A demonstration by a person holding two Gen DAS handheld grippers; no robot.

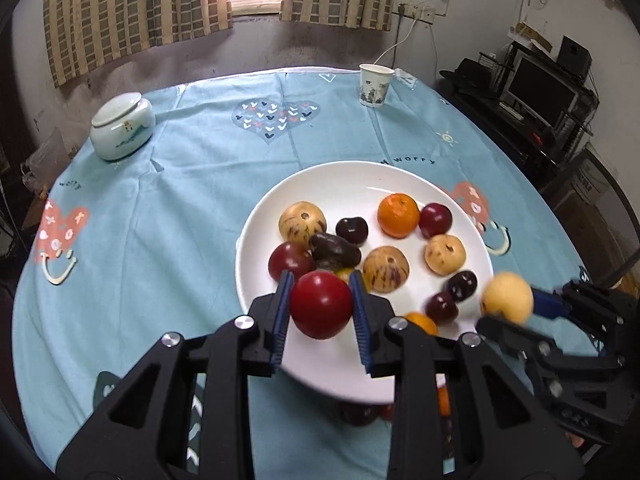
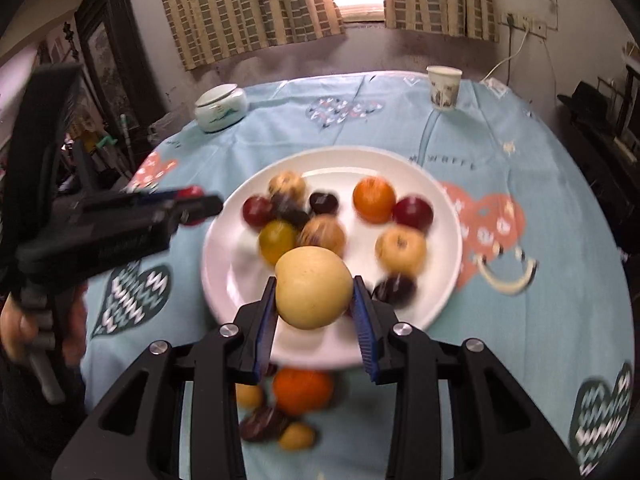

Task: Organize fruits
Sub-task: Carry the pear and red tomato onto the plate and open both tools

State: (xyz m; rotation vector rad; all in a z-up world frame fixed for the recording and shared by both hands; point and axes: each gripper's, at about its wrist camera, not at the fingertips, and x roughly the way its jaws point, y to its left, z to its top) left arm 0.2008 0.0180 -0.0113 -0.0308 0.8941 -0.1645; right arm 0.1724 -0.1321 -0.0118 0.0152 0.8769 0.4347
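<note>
Round red fruit (image 1: 321, 305) sits clamped in the left gripper (image 1: 321, 300) above the white round plate's (image 1: 320, 184) near rim. Beside it, the right gripper (image 2: 315, 294) pinches a pale yellow round fruit (image 2: 314, 287); bare blue tablecloth (image 1: 180, 208) lies beyond-left.

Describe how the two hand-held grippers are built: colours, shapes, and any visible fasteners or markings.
Both the left gripper and the right gripper have matte black frames with triangular cut-outs, joined by round silver bolts. Each carries two flat blue ribbed pads on the inner faces of the fingers. Seen from the right wrist, the left one has a black boxy body with faint, unreadable lettering and a grey handle. No sleeves are visible.
</note>
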